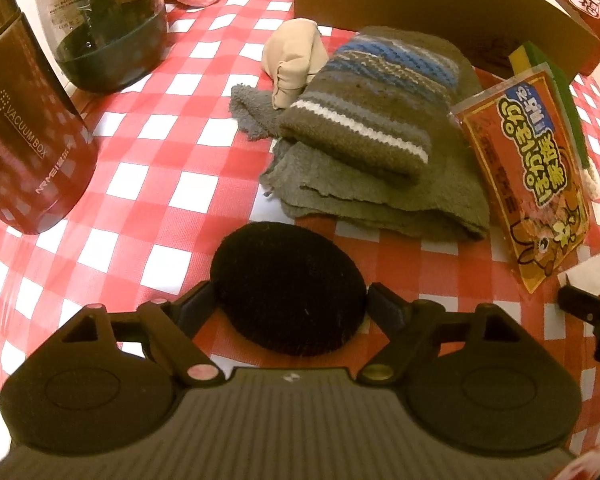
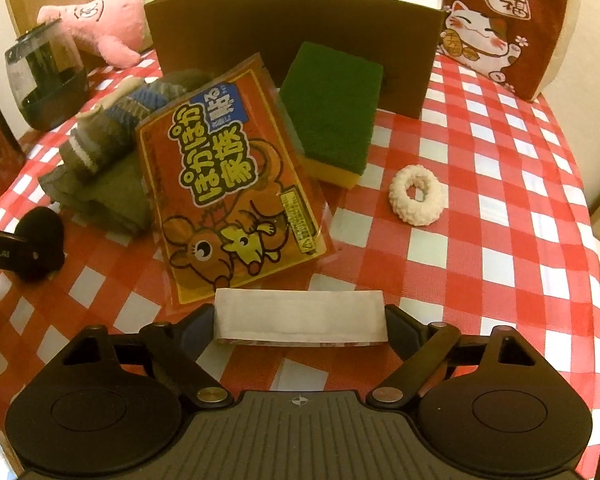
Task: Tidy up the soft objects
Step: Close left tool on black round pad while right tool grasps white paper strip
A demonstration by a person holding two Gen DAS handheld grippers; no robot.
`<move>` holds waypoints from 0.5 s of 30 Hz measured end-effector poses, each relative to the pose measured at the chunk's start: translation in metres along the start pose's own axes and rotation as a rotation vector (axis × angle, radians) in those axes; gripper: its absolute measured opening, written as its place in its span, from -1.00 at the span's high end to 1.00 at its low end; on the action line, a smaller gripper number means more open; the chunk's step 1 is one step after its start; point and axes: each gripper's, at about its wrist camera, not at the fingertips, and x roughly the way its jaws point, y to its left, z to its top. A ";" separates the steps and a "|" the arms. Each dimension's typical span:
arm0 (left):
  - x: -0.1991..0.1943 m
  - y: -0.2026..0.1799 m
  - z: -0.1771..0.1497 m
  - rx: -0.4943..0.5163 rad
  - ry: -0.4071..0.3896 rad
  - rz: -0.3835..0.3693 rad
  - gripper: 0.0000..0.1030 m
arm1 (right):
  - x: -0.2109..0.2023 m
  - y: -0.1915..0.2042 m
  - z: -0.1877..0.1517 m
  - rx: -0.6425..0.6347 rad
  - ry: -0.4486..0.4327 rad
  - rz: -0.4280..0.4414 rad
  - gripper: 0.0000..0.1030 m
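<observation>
Two tongs: each grips one soft thing over the checked table.
Left gripper: fingers press both sides of a black round pad.
Right gripper: jaws closed on the ends of a flat white pack.
Just ahead of right: orange warmer packet, leaning on grey cloths.
Beyond it: green sponge; striped sock atop the cloths.
Right of sponge: white ring.
Farthest: brown box, pink plush.
</observation>
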 end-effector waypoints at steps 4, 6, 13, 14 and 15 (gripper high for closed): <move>0.001 0.001 0.001 -0.008 -0.020 0.007 -0.58 | -0.006 -0.003 0.001 0.010 -0.008 0.006 -0.70; 0.000 0.001 0.000 -0.003 -0.030 0.001 -0.52 | -0.009 -0.005 0.001 0.011 -0.014 0.008 -0.70; -0.008 0.003 -0.005 -0.003 -0.029 0.015 -0.44 | -0.017 -0.009 -0.001 0.021 -0.024 0.025 -0.70; -0.010 0.003 -0.006 -0.001 -0.029 0.018 -0.44 | -0.019 -0.010 -0.001 0.022 -0.025 0.028 -0.70; -0.012 0.002 -0.007 0.000 -0.029 0.019 -0.44 | -0.020 -0.011 -0.001 0.022 -0.027 0.031 -0.70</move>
